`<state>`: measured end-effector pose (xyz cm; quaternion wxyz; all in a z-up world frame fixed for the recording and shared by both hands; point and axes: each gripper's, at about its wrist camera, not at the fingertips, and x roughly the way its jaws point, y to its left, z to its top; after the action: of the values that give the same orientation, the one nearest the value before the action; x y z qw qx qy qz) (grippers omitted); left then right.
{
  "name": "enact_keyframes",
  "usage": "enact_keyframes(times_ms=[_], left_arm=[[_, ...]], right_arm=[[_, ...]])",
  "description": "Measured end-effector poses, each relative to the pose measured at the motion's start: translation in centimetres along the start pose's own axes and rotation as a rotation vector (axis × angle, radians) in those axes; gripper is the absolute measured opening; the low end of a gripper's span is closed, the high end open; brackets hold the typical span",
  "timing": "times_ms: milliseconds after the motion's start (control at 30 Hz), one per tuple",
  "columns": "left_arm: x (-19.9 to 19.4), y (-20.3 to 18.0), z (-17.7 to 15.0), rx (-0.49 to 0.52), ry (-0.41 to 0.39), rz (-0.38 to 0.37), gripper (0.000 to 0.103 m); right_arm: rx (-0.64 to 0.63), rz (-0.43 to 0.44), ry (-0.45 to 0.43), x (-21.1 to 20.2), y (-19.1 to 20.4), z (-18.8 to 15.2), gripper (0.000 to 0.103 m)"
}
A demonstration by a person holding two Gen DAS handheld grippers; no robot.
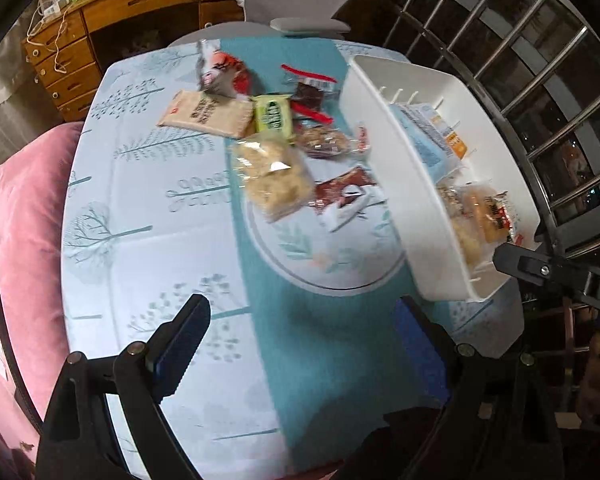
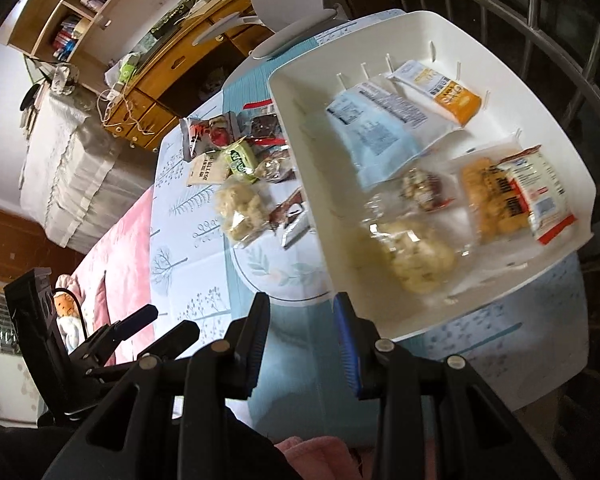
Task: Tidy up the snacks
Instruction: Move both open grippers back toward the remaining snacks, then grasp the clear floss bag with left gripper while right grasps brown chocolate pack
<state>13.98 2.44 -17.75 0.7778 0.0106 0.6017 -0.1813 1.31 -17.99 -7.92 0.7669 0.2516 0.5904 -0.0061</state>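
Roughly half done, by my reading: the white bin [image 2: 428,40] at upper right of the right wrist view already holds a pale blue packet [image 2: 370,136], an orange-ended packet [image 2: 440,90], a red-and-white packet [image 2: 538,196] over a bag of golden pieces [image 2: 484,200], a clear bag of pale puffs [image 2: 416,256] and a small dark snack [image 2: 426,186]. Outstanding on the tablecloth [image 1: 148,240], centre of the left wrist view: a beige packet [image 1: 206,114], a green packet [image 1: 274,116], a tiger-print bag [image 1: 224,74], a clear bag of crumbly pieces [image 1: 272,178], a brown-and-white wrapper [image 1: 344,198] and several dark red-trimmed packets [image 1: 310,94]. Left gripper [image 1: 300,344] stands wide and holds nothing, low in frame over bare cloth. Right gripper [image 2: 300,340] stands narrow with nothing between its pads, just beside the bin's near wall. Both views are motion-blurred; printed labels are unreadable, overlapping packets in the cluster cannot be counted reliably, and the bin's near wall hides part of its contents in the left view.
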Motion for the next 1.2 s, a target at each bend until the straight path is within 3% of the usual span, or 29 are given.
enact_keyframes(times_ms=[133,300,633,833,1200], left_arm=[[1.1,3.1,1.4,-0.031,0.063,-0.027,0.092],[2.2,5.8,3.5,-0.067,0.088,-0.044,0.092],[4.4,6.8,8.0,-0.127,0.123,-0.02,0.092],[6.0,6.8,10.1,-0.165,0.096,-0.031,0.092],[10.7,6.0,10.7,-0.254,0.155,-0.064,0.092]], right_arm=[[0.02,-0.018,-0.026,0.9,2.6,-0.5,0.033],[0.057,-0.041,-0.054,2.6,5.0,-0.7,0.033],[0.127,-0.096,-0.22,5.9,8.0,-1.0,0.033],[0.157,-0.178,-0.323,8.3,7.6,-1.2,0.033],[0.234,-0.229,-0.384,13.1,4.7,-0.8,0.033]])
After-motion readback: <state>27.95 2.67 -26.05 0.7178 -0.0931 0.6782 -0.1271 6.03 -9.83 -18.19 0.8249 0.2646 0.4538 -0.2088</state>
